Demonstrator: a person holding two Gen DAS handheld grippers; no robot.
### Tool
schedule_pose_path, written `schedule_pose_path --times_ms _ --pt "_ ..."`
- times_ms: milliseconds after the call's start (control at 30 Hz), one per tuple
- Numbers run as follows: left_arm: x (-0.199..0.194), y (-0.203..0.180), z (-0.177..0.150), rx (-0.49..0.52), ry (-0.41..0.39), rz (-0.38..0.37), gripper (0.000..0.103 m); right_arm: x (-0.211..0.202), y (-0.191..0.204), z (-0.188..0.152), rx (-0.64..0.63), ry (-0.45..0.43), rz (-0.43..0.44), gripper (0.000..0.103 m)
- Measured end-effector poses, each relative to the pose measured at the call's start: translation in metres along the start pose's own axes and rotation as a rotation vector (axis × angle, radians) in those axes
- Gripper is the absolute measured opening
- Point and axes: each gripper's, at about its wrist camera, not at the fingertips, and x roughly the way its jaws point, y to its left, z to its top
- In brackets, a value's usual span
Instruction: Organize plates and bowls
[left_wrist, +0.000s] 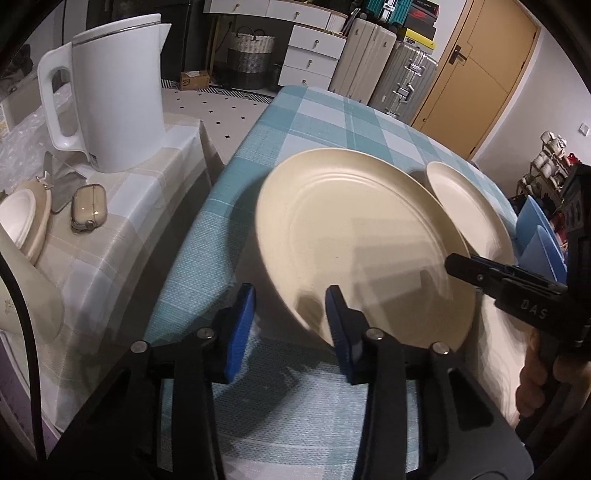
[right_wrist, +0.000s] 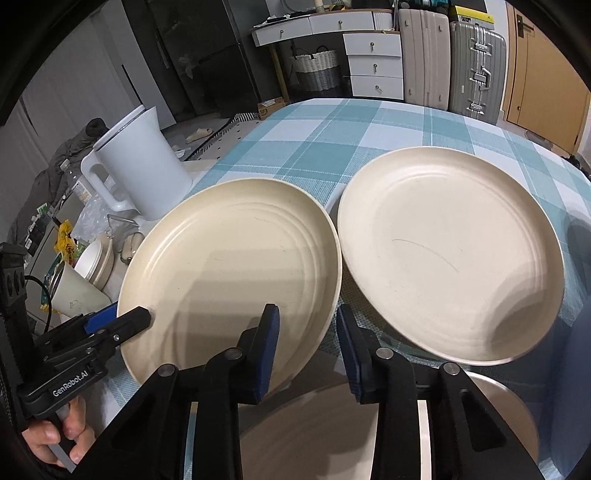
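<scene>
Two cream plates lie side by side on the teal checked tablecloth (right_wrist: 332, 140). The left plate (left_wrist: 351, 229) (right_wrist: 229, 266) is held from both sides. My left gripper (left_wrist: 290, 295) (right_wrist: 122, 319) is shut on its near left rim, one finger over the rim and one outside it. On the plate's right rim my right gripper (right_wrist: 306, 314) (left_wrist: 465, 264) is shut the same way, in the narrow gap beside the second plate (right_wrist: 450, 251) (left_wrist: 469, 210). That plate rests untouched.
A white kettle (left_wrist: 110, 96) (right_wrist: 144, 173) stands on a lower side table at the left, with a small lidded dish (left_wrist: 22, 221) and an earbud case (left_wrist: 88, 210). A pale round dish (right_wrist: 509, 413) sits under my right gripper. Drawers and suitcases line the back wall.
</scene>
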Motion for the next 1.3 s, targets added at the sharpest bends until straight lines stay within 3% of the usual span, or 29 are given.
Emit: schedule_pose_path --times_ms 100,300,867,1300 --pt "0.001 -0.003 0.000 0.006 -0.002 -0.018 0.026 0.000 0.002 -0.001 -0.008 -0.007 -0.022 0.024" --pt "0.001 -0.004 -0.001 0.005 -0.010 -0.017 0.026 -0.001 0.000 -0.004 -0.004 -0.017 -0.040 0.015" --pt "-0.032 -0.010 0.004 0.037 -0.082 0.001 0.025 -0.024 0.012 -0.007 -0.033 -0.062 -0.063 0.015" --pt "-0.067 -0.038 0.004 0.089 -0.126 -0.036 0.025 -0.067 0.008 -0.017 -0.002 -0.117 -0.084 0.015"
